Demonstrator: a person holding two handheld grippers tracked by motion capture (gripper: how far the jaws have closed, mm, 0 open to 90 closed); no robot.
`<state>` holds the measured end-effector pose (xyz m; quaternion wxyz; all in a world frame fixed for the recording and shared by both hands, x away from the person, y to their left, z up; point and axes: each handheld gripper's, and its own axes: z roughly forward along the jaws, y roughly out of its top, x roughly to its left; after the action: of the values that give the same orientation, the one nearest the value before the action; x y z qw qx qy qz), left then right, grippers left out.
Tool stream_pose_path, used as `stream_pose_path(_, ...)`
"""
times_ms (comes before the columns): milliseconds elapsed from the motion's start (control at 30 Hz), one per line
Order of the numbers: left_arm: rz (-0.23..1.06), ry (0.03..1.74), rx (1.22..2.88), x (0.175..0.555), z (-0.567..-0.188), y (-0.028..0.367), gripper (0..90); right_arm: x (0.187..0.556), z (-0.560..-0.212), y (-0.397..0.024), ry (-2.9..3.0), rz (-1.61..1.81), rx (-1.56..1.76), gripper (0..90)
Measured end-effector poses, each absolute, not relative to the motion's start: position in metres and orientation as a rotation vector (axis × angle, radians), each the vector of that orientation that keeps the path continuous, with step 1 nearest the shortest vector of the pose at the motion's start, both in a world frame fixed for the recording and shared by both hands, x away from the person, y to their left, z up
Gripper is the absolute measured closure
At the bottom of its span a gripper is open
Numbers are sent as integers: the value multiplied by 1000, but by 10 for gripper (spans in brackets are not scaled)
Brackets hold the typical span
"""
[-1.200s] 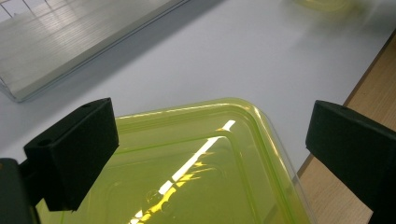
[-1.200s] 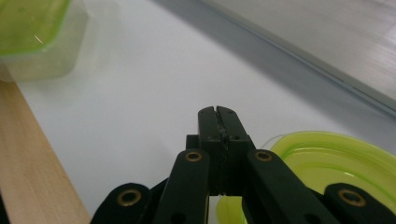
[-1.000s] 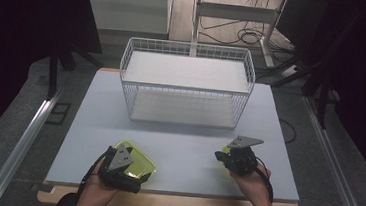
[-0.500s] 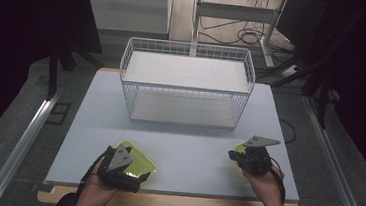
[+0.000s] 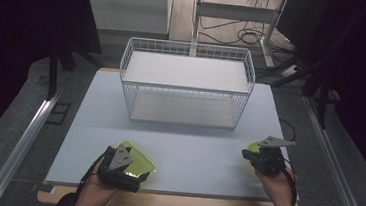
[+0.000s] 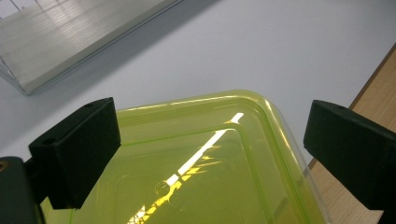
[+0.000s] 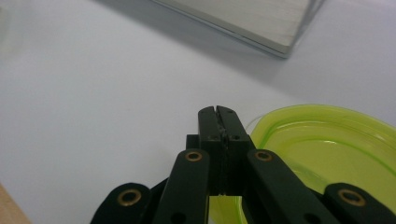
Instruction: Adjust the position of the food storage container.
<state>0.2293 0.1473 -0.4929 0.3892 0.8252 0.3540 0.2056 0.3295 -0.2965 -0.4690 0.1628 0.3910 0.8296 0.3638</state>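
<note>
Since a second ago the right gripper [image 5: 252, 158] has slid toward the table's right edge with its jaws pressed together; whether they pinch the rim of the round yellow-green lid [image 7: 327, 144] beside them cannot be told. By contrast the left gripper [image 5: 137, 175] stays put, jaws wide apart over the rectangular yellow-green lid [image 6: 210, 168] lying flat near the front edge, probably to straddle it. Beyond stands an empty wire basket [image 5: 186, 83]. No writing is legible.

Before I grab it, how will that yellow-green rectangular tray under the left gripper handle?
The tray looks like thin translucent plastic, so probably light and a bit flexible. Its glossy surface may slip in the pads. Shallow and flat on the table, it should slide rather than tip.
</note>
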Motion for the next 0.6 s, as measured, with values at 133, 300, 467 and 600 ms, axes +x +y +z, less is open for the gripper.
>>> stream_pose_path(133, 503, 922, 2106, 230, -493, 148, 38, 330, -469, -302, 2348, 1045, 1137, 891)
stream_pose_path(300, 502, 944, 2101, 230, -488, 156, 69, 327, -469, -296, 2349, 1028, 1110, 891)
stream_pose_path(467, 574, 959, 2090, 226, -482, 171, 235, 323, -468, -291, 2353, 1035, 1084, 889)
stream_pose_path(600, 594, 1033, 2015, 225, -478, 198, 529, 319, -468, -283, 2374, 1050, 1046, 889)
